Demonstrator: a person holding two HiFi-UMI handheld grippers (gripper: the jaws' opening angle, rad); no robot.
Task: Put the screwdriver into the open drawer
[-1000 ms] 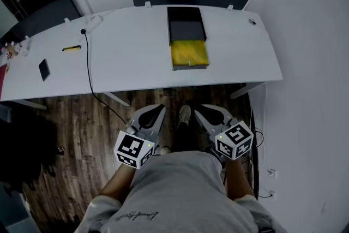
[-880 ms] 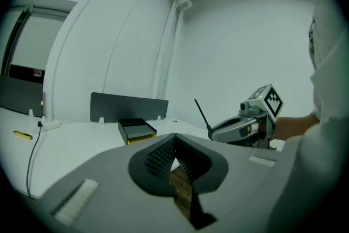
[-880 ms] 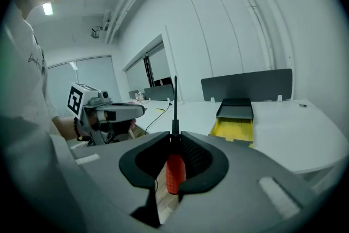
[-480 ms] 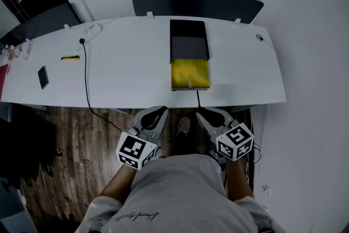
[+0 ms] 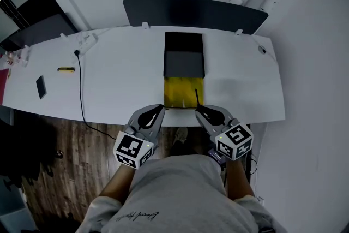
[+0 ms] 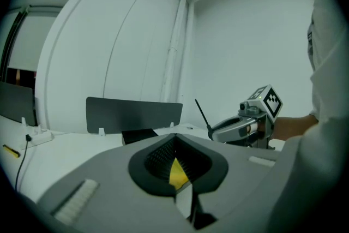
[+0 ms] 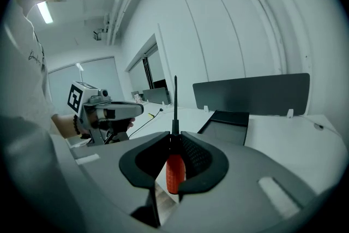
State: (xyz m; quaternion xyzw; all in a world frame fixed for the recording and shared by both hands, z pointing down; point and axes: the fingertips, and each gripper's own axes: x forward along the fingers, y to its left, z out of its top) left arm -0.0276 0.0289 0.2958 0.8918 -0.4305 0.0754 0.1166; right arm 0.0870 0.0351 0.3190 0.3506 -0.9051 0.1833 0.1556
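A black drawer unit [image 5: 184, 56] stands on the white desk [image 5: 114, 84], and its yellow open drawer [image 5: 182, 91] is pulled toward the front edge. My right gripper [image 5: 204, 113] is shut on the screwdriver, whose red handle [image 7: 174, 172] sits between the pads and whose thin dark shaft [image 7: 175, 101] points up and forward. In the head view the shaft [image 5: 197, 96] lies over the drawer's right side. My left gripper [image 5: 154, 115] hovers at the desk's edge, just left of the drawer, shut with nothing in it. The left gripper view shows the right gripper [image 6: 237, 127] with the shaft sticking out.
On the left of the desk lie a phone [image 5: 41, 86], a small yellow item [image 5: 66, 69] and a black cable [image 5: 80, 90] running off the edge from a power strip [image 5: 87, 39]. A dark partition [image 5: 193, 11] stands behind the desk. A wall [image 5: 311, 90] closes the right side.
The person has stepped up to the desk, so desk and drawer sit much nearer. Both grippers moved forward from over the wooden floor to the desk's front edge. The screwdriver stays gripped.
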